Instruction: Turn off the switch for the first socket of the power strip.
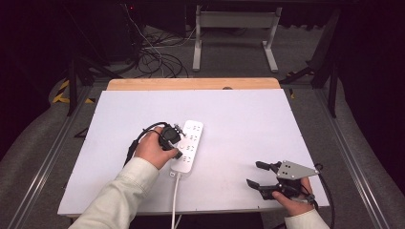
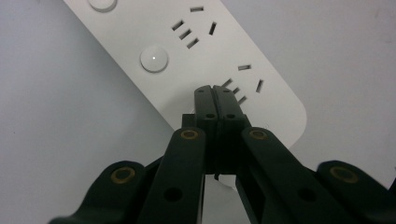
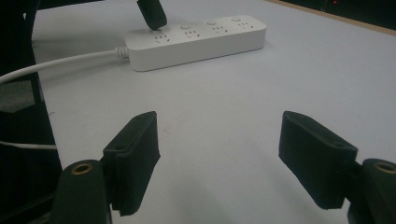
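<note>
The long white plastic power strip [image 1: 187, 146] lies mid-table on the white board [image 1: 248, 124]; my left claw [image 2: 215, 94], jaws pressed together, tips its end socket. My right claw [image 3: 219, 149] hovers apart, gaping.

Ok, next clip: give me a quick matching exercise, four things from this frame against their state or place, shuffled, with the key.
Things:
1. left gripper
2. right gripper
3. power strip
4. white cord

States or places:
A. jaws wide apart, nothing between them
B. runs off the table's near edge
C. jaws shut, tips at the strip's end socket
D. lies flat on the white table

Pairs: 1-C, 2-A, 3-D, 4-B
</note>
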Tool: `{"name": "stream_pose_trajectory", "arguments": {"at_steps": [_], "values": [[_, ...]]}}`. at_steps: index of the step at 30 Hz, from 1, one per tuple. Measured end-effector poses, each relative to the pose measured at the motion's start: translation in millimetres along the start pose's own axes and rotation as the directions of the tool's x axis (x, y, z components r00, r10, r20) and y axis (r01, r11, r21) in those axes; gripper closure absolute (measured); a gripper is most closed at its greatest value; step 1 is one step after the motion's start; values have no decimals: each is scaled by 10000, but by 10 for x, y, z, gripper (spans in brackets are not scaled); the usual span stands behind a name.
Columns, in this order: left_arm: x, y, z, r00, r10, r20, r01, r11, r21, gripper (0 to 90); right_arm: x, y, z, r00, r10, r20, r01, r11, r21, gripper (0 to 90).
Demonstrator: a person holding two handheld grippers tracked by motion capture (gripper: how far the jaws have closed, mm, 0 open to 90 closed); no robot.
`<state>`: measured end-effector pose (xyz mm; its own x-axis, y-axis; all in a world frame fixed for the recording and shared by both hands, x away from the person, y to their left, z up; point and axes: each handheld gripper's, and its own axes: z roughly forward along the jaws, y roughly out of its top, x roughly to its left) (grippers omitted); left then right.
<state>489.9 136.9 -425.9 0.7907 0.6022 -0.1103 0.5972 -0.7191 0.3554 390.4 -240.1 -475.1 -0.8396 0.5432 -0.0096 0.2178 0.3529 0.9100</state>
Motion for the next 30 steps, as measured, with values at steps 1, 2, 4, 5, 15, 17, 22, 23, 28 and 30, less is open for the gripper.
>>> {"name": "stream_pose_trajectory", "arguments": {"at_steps": [1,2,4,5,15,17,22,23,28,30], "values": [[0,1,1,10000,-18,5,18,10000,-3,900,0,0,0,10000,0,0,0,10000,0,290],[1,2,2,10000,-16,6,16,10000,-6,900,0,0,-1,10000,-6,10,6,10000,9,290],[0,2,3,10000,-7,-15,7,10000,0,900,0,0,0,10000,-2,-6,2,10000,1,290],[-2,1,10,10000,-70,16,70,10000,-43,900,-1,-1,1,10000,-22,-13,22,10000,6,290],[5,11,33,10000,-89,-33,89,9998,149,900,6,0,5,10000,-58,-53,58,10000,22,289],[6,9,33,9999,-112,-54,113,9998,143,900,8,0,6,10000,-52,-73,52,10000,14,289],[-28,11,38,9995,-95,-286,99,9999,137,900,17,0,11,9999,-80,-115,80,10000,42,289],[-20,9,36,9997,-27,-239,32,9998,171,900,19,0,12,9999,-109,-126,109,9999,52,289],[-33,-6,39,9993,-187,-317,189,9998,49,900,30,2,14,9998,-129,-155,130,9999,65,289],[-45,-8,42,9990,-245,-378,245,9997,6,900,30,0,13,9998,-122,-156,123,9999,75,288]]}}
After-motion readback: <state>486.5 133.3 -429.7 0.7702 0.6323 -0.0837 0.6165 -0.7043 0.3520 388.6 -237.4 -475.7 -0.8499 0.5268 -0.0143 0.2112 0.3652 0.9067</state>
